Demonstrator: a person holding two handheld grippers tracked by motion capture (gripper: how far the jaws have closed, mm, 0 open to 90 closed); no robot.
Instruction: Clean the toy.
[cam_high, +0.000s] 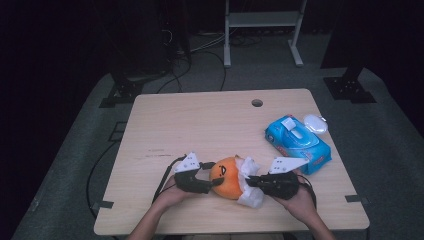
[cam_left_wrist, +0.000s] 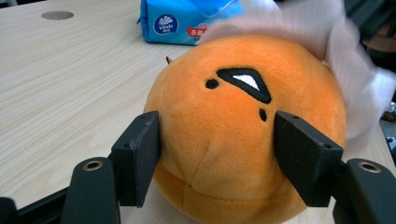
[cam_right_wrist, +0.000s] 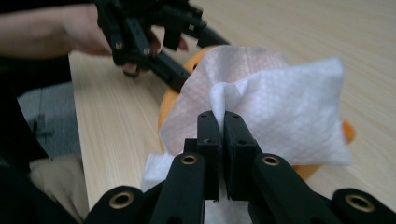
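Observation:
A round orange plush toy (cam_high: 226, 176) with a stitched black face lies near the table's front edge. My left gripper (cam_high: 213, 175) comes in from the left, its two black pads pressed into the toy's sides (cam_left_wrist: 233, 116). A white wipe (cam_high: 248, 167) is draped over the toy's right side. My right gripper (cam_high: 250, 181) is shut on a fold of this wipe (cam_right_wrist: 280, 107), its jaws together (cam_right_wrist: 223, 123) right against the toy. In the right gripper view, orange fabric (cam_right_wrist: 164, 109) shows beside the wipe, with one finger (cam_right_wrist: 170, 74) of the left gripper beyond.
A blue pack of wet wipes (cam_high: 298, 142) with its white flap up lies right of the toy, a clear lid (cam_high: 315, 123) behind it. The wooden table (cam_high: 200, 125) has a cable hole (cam_high: 257, 103) at the back. A white frame (cam_high: 262, 20) stands on the floor beyond.

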